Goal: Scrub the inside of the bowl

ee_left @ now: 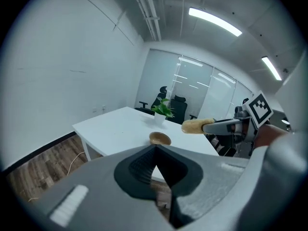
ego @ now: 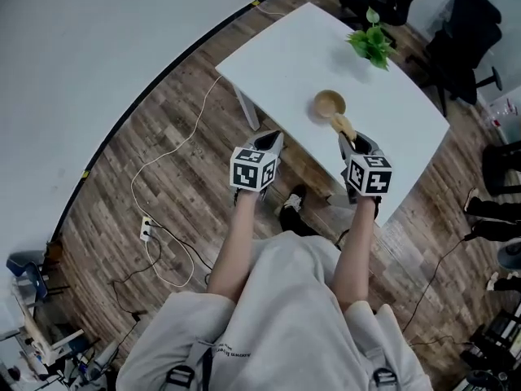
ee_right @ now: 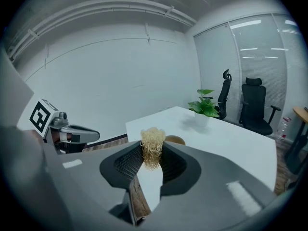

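While your right fingers clenched the soft scrubber and left fingers met empty, the light-looking bowl would likely slide; its rim was your hold.

Office, swivel chairs, white table, glass partition

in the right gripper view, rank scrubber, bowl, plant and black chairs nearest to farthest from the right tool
1. Scrubber, held between the jaws.
2. Bowl, just behind it on the table.
3. Plant, farther back at right.
4. Black chairs, beyond the table.
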### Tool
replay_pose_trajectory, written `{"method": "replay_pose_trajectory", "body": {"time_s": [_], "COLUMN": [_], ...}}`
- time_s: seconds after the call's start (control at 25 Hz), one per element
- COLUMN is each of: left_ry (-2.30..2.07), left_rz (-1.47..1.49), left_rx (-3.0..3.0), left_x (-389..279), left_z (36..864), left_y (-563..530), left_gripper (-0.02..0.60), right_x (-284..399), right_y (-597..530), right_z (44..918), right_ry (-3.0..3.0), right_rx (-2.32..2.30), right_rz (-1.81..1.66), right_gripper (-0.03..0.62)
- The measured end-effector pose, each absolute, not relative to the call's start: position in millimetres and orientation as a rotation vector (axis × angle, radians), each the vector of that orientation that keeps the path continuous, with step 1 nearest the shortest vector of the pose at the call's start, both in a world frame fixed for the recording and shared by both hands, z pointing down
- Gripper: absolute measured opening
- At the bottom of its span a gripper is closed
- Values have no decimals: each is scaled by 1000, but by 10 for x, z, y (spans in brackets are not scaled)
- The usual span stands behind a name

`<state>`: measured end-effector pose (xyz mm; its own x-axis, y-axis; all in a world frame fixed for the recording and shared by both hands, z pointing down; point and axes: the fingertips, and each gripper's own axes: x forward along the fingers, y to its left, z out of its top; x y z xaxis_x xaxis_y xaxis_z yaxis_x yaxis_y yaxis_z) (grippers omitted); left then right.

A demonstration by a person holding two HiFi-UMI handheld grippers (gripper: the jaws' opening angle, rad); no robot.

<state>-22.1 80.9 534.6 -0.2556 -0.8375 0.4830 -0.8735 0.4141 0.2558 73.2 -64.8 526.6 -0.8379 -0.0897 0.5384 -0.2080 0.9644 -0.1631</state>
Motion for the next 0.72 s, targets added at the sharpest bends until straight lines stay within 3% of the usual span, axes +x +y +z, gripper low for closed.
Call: {"method": "replay_pose_trajectory", "body": {"time_s": [0.72], "left_ry": [-2001], "left_rz": [169], "left_rx": [1438], "left_x": [-1095], "left_z": [5542], "left_y": [-40], "left_gripper": [1], "right_x": [-293], "right_y": [-1291], "right_z": [5688], "right_ry": [-2476], "right_rx": [103], "right_rz": [402], "right_gripper": [121]}}
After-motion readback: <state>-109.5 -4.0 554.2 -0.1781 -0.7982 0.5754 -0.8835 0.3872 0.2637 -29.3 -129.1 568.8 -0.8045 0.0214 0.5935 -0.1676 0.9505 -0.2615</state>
